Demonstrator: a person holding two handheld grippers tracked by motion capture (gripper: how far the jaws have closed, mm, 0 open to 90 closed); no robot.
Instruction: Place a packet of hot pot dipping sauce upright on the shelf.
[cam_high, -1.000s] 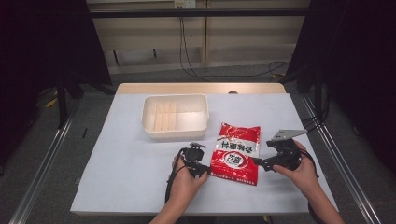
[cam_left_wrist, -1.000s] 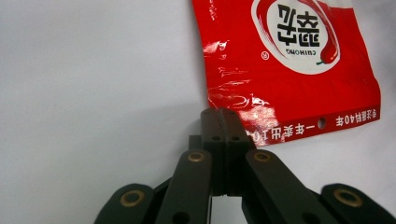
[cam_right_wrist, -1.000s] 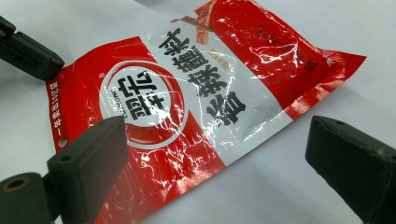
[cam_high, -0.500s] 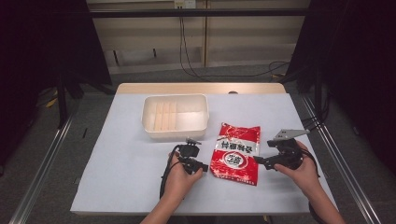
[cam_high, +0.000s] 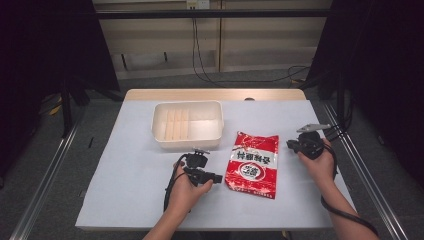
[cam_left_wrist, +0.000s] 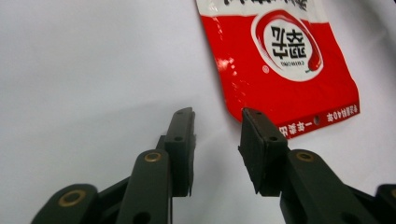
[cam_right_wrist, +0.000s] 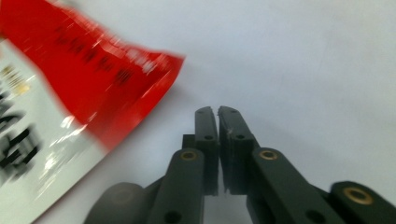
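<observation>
The red packet (cam_high: 253, 163) lies flat on the white surface (cam_high: 125, 185), right of the middle and nearer the front edge than the back, with the white tray (cam_high: 187, 125) behind it toward the back edge. The left tool (cam_high: 216, 178) sits just beside the packet's front left corner; in the left gripper view its jaws stand narrowly apart with nothing between them, and the packet's corner (cam_left_wrist: 236, 112) lies just ahead of the right-hand jaw. The right tool (cam_high: 291, 145) rests near the packet's back right corner, jaws pressed together and empty; the right gripper view shows that corner (cam_right_wrist: 163, 63) off to the left, blurred. Judgement: the step in hand is a pickup of the packet by the left tool. To do it well, the lower jaw should slide under the sealed front edge rather than push it, since a thin flat packet is likely to skid on this smooth surface. The grip should take the seam, not the filled middle. The right tool would need to part its jaws before assisting.
</observation>
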